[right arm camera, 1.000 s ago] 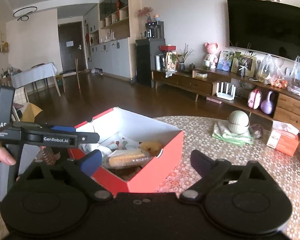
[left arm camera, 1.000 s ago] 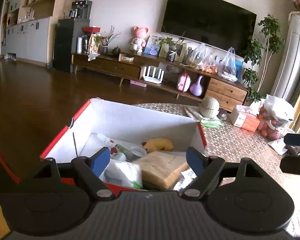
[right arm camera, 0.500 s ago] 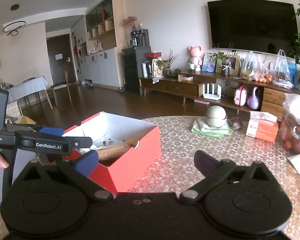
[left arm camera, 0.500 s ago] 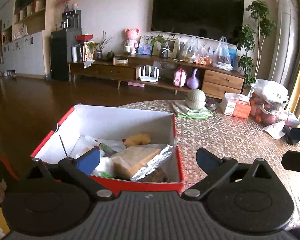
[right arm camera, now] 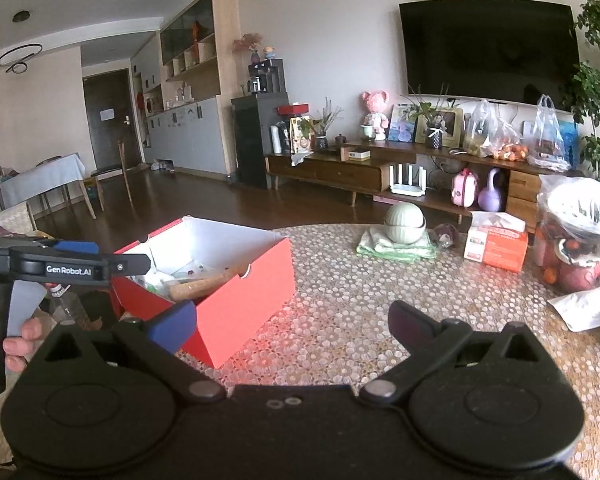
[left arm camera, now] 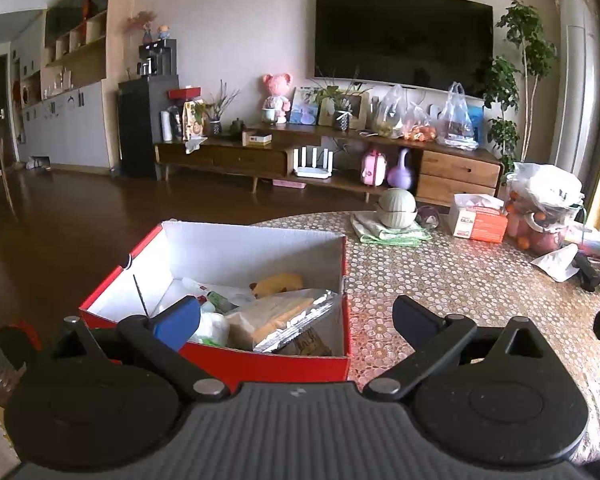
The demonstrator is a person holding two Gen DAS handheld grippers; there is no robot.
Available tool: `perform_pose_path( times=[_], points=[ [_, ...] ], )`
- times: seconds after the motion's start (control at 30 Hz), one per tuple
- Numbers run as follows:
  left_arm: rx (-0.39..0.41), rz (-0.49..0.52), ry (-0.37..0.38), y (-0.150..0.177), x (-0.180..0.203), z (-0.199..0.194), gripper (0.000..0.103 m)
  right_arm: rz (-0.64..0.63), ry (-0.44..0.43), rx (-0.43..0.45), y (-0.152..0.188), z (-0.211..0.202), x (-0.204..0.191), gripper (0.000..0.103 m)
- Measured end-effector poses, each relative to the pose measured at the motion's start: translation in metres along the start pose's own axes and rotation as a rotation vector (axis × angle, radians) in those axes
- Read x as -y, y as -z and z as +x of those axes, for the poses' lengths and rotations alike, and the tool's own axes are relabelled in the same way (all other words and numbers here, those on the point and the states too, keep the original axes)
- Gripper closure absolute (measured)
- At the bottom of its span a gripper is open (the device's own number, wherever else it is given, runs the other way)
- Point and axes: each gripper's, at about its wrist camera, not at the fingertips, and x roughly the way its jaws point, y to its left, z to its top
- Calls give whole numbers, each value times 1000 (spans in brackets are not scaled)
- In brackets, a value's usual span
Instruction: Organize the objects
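In the left wrist view, the left gripper (left arm camera: 296, 316) is held wide and empty over the near edge of the red box (left arm camera: 220, 364), which is already filled. In the right wrist view, the right gripper (right arm camera: 292, 322) is also spread wide, empty, above the worktop (right arm camera: 360, 280); a loose item should be approached squarely.

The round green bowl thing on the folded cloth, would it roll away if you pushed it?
The green bowl looks domed and smooth, so it might rock or slide. It probably won't roll far, since the folded cloth under it looks soft and grippy.
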Motion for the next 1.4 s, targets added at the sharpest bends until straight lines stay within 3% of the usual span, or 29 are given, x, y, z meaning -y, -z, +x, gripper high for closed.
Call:
perform_pose_path(
  times=[0.87, 1.4],
  points=[
    [-69, -16, -2, 28, -1, -2, 0, 117, 116, -60, 37, -16, 43, 1],
    [-28, 21, 1, 26, 13, -11, 0, 141, 133, -50, 41, -25, 58, 1]
  ],
)
